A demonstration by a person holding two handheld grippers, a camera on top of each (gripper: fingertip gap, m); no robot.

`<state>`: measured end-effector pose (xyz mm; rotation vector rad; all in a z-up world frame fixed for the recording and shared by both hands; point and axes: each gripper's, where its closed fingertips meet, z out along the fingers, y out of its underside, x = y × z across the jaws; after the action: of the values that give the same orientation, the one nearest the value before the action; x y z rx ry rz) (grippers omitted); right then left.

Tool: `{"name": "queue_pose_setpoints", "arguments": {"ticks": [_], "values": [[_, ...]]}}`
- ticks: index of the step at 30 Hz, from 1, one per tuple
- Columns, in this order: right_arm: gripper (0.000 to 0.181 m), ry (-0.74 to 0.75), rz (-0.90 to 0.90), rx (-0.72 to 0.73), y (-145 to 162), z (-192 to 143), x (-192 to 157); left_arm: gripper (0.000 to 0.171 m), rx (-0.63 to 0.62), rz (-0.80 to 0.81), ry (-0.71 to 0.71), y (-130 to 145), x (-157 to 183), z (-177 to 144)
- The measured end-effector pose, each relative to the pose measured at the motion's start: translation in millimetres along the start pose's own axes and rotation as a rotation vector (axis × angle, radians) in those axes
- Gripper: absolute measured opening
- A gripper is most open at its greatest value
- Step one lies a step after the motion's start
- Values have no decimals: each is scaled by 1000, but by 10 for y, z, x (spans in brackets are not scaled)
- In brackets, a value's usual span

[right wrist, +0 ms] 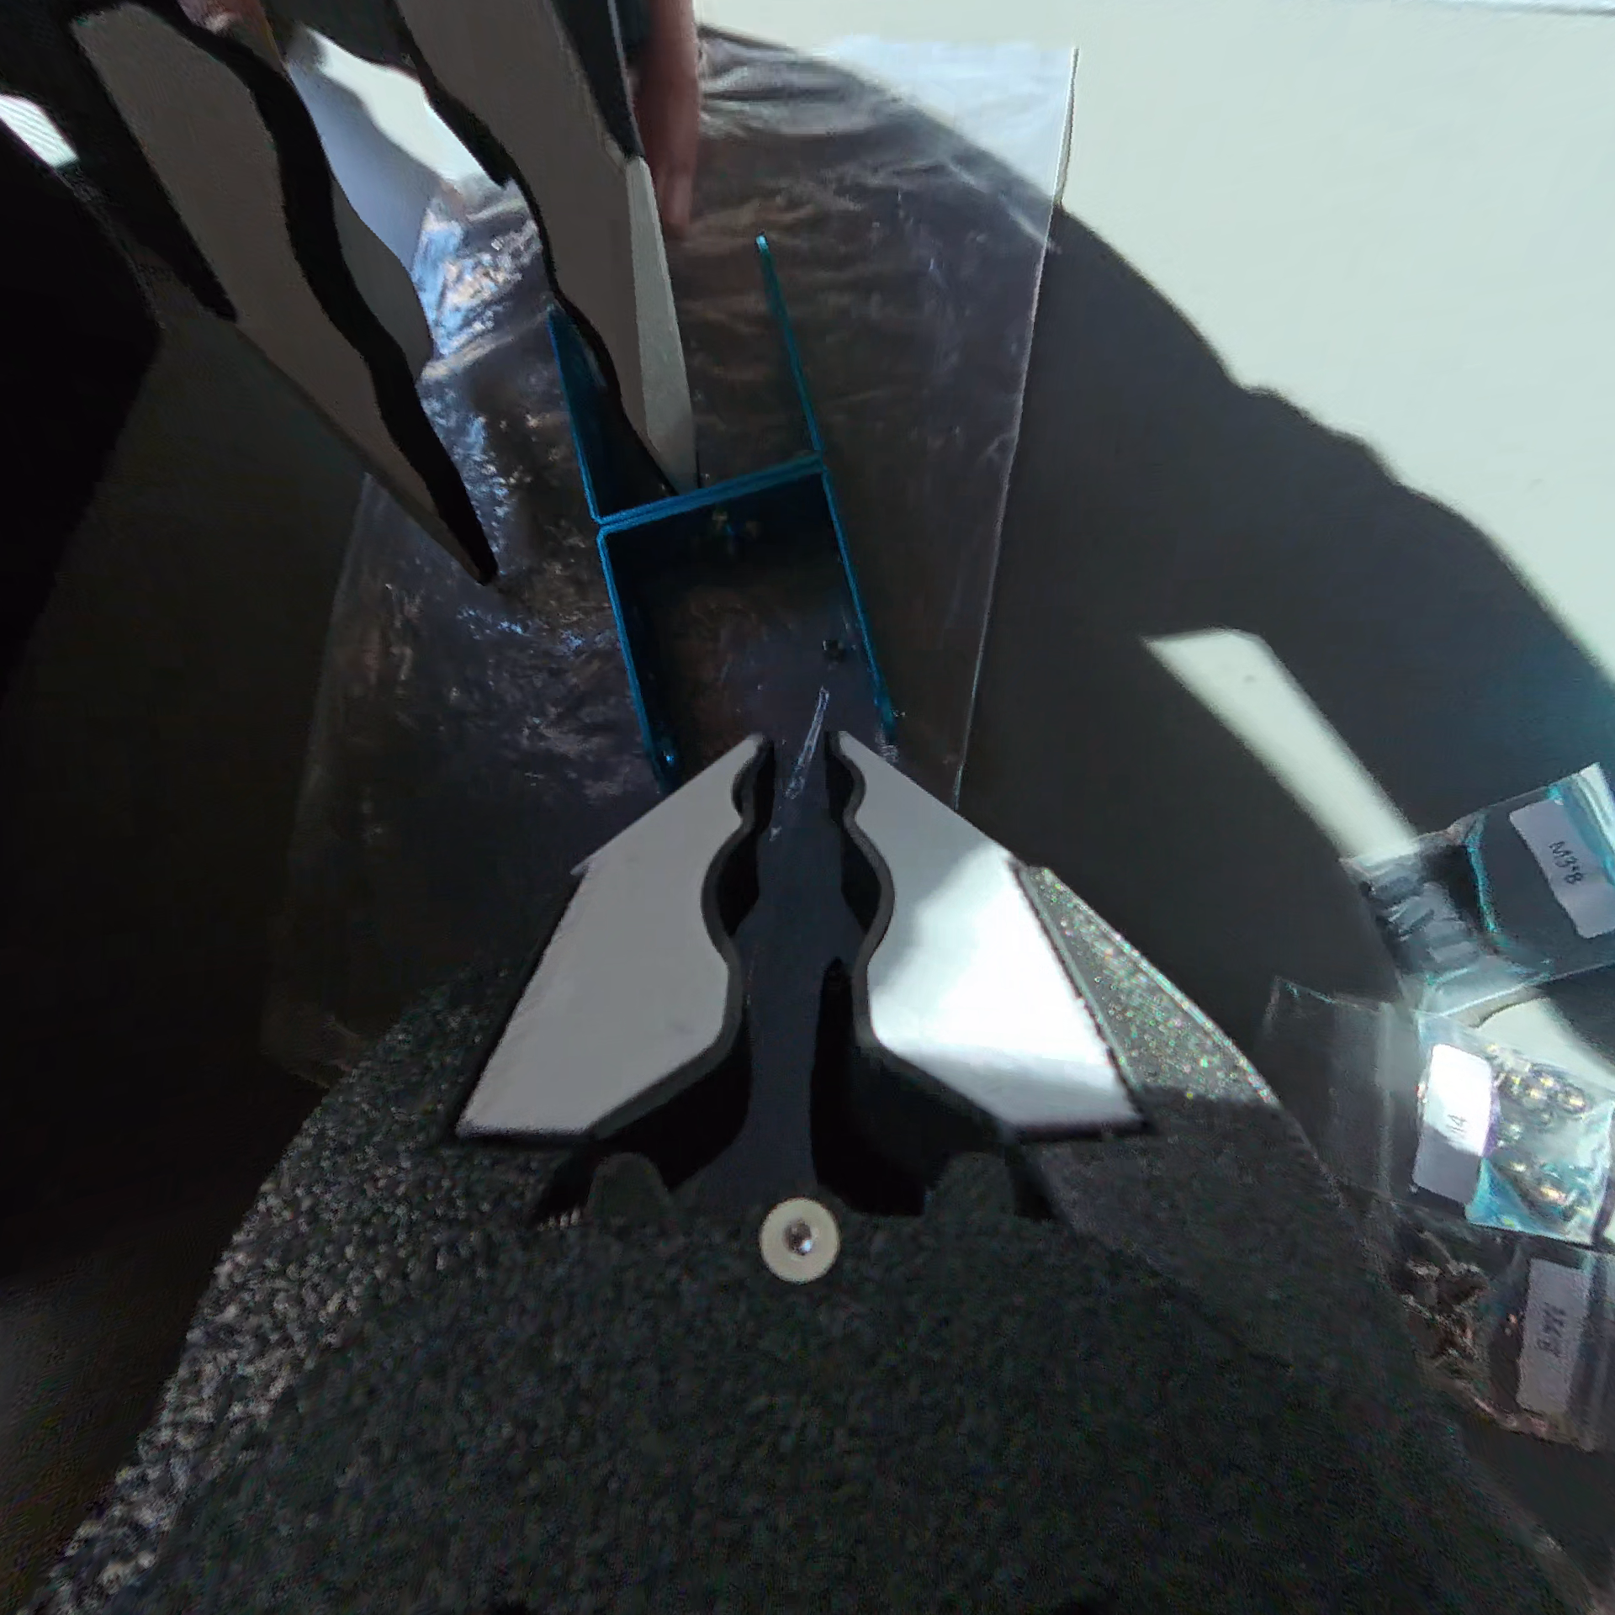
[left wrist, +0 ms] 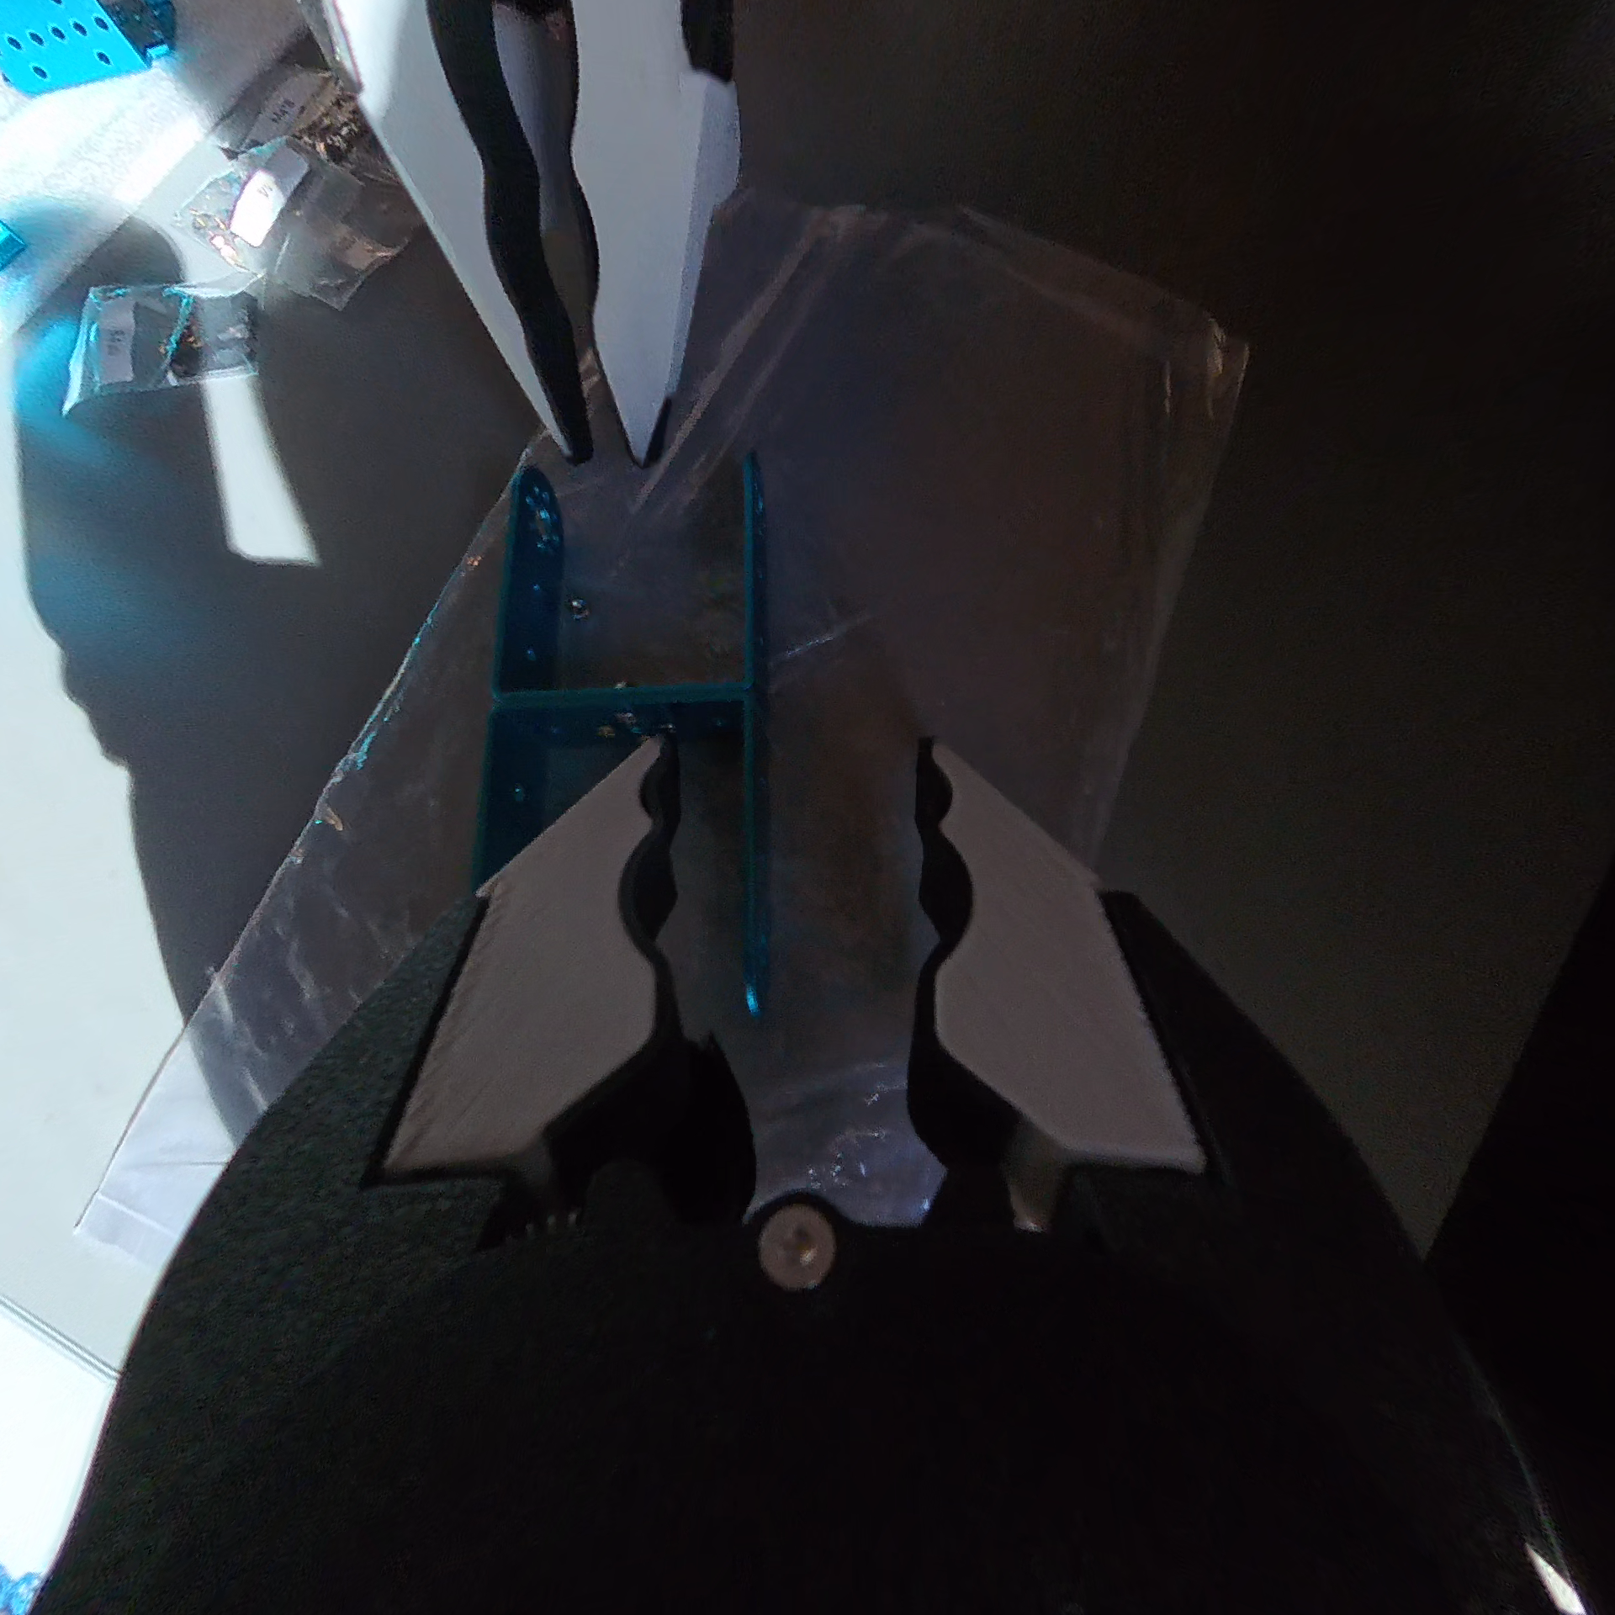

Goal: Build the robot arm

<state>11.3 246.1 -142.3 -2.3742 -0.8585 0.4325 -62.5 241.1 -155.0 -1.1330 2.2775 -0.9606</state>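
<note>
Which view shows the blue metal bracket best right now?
The left wrist view: the blue bracket sits centred inside the clear bag, its H outline plain. The right wrist view shows it too, but the left gripper hides one side.

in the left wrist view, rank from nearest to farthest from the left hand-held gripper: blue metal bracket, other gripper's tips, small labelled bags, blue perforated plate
1. blue metal bracket, between the left hand-held gripper fingers
2. right hand-held gripper tips, just beyond the bracket
3. small labelled bags, upper left on the table
4. blue perforated plate, far top-left corner
</note>
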Motion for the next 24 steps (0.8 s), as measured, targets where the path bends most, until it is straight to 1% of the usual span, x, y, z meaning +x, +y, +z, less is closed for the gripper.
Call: {"name": "queue_pose_setpoints", "arguments": {"ticks": [1,3,5,6,7,8,9,11,12,14,15,17,19,21,24], "values": [[12,-27,6,25,-4,-44,4,54,-1,3,0,-4,-1,2],[32,-39,32,40,49,-135,97,56,1,4,9,-17,9,14],[45,-56,32,107,21,-204,142,58,0,0,17,-22,17,24],[57,-73,24,153,-13,-201,126,58,-9,-1,21,-12,23,17],[76,-86,22,180,-32,-165,108,59,-13,1,34,-5,42,-8],[82,-101,17,172,-13,-112,73,61,-15,11,44,5,50,-56],[81,-125,4,144,24,-56,10,61,-4,20,49,-1,35,-124],[82,-100,-26,102,53,27,-26,62,65,15,74,-70,-37,-287],[82,-94,-47,94,57,50,-47,61,97,-12,75,-92,-136,-354],[83,-68,-54,81,76,78,-16,60,102,-66,49,-70,-404,-415],[85,-65,-51,75,91,84,-5,60,97,-66,43,-48,-502,-404],[83,-66,-42,73,99,93,5,61,63,-58,53,9,-605,-304],[78,-69,-35,83,80,111,-5,62,24,-35,70,45,-625,-163],[74,-63,-31,78,77,141,-11,62,-5,-18,110,58,-567,-56],[68,-60,-20,91,13,168,-45,60,-23,-10,137,67,-516,10]]}}
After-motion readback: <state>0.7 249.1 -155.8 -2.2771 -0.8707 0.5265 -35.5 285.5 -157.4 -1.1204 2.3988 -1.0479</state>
